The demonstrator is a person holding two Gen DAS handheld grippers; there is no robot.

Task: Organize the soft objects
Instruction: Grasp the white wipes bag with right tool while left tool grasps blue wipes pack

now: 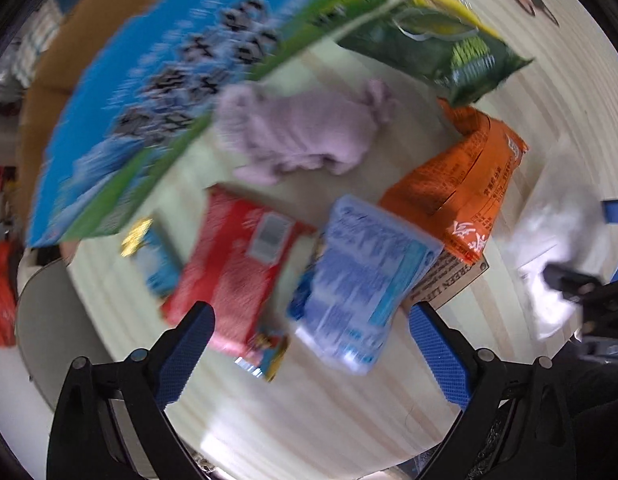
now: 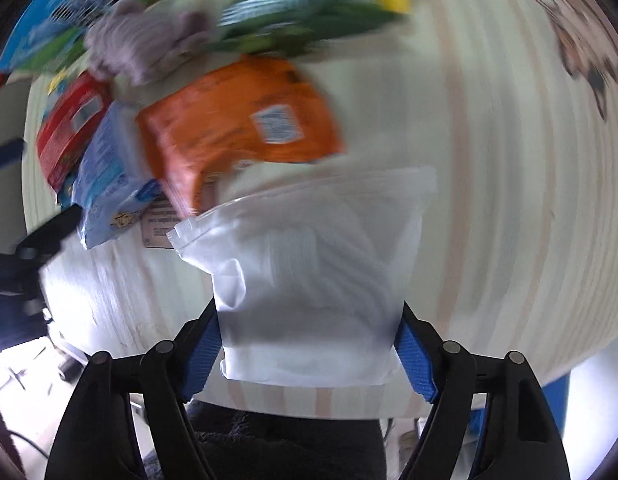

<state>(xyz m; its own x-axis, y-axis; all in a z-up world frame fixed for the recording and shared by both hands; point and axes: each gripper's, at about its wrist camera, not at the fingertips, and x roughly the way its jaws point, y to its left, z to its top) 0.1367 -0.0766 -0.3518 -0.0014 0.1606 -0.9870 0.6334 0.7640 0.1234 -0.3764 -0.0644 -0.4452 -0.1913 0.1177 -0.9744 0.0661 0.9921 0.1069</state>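
Observation:
Soft packs lie on a pale wooden table (image 1: pixel 309 412): a red pack (image 1: pixel 237 268), a light blue pack (image 1: pixel 361 284), an orange pack (image 1: pixel 457 184), a green bag (image 1: pixel 437 52) and a lilac knitted cloth (image 1: pixel 305 132). My left gripper (image 1: pixel 309 344) is open and empty, just short of the red and blue packs. My right gripper (image 2: pixel 309 348) has its fingers on both sides of a white zip bag (image 2: pixel 309 264) with white fabric inside. The orange pack (image 2: pixel 237 128) lies beyond it. Both views are blurred.
A large blue and green box (image 1: pixel 149 112) stands at the back left on a cardboard carton (image 1: pixel 49 80). A small blue pack (image 1: pixel 157 256) lies left of the red one. A printed card (image 1: pixel 449 280) lies under the orange pack. The table's near edge (image 2: pixel 309 400) is close.

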